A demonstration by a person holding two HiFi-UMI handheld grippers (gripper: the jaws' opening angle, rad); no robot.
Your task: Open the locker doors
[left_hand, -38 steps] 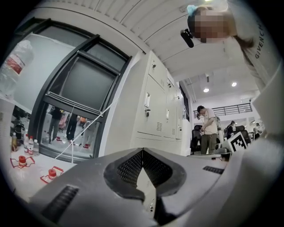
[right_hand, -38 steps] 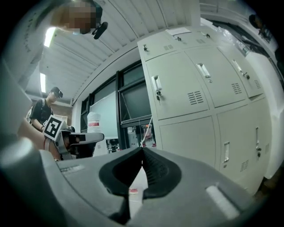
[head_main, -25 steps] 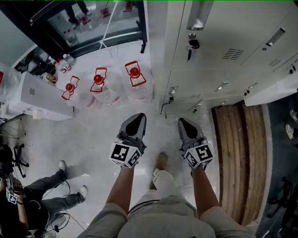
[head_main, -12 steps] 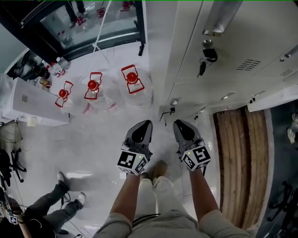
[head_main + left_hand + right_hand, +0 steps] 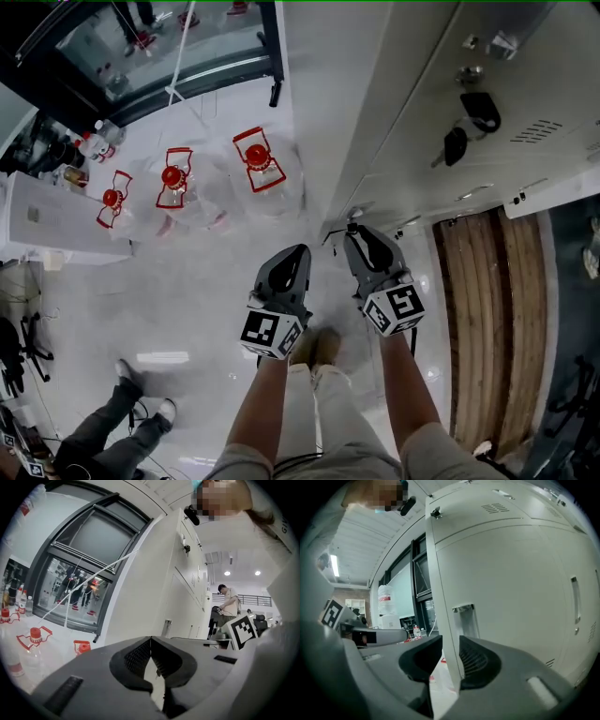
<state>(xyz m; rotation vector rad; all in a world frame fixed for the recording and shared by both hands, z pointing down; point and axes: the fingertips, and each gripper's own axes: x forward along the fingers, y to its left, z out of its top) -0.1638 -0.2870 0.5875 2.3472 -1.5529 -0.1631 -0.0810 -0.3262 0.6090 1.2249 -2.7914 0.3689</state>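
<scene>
Two hazards were judged likeliest at this point. The right gripper (image 5: 451, 654) was held low at the corner of the locker bank. Its jaws were parted, having just been opening, and a white upright edge (image 5: 446, 634) of the locker door (image 5: 511, 597) was seen between them, just left of the recessed handle (image 5: 464, 613). The pads were not pressed on it. Whether that edge belonged to the door's lip or to the cabinet frame could not be told, so the jaws could be closed on the fixed frame and nothing would be moved by the pull. On smooth painted metal the pads could also be slid off if the pull were begun before a firm clamp was made. Whether the door was latched could not be made out, and the cabinet could be rocked by a hard pull on a locked door. The left gripper (image 5: 298, 253) was held with its jaws together on nothing, just beside the right one. With the person's shoes (image 5: 319, 345) below it, it could be struck by the door as it was swung out. The water jugs (image 5: 258, 159) were seen well apart on the floor and were judged to be out of danger.
</scene>
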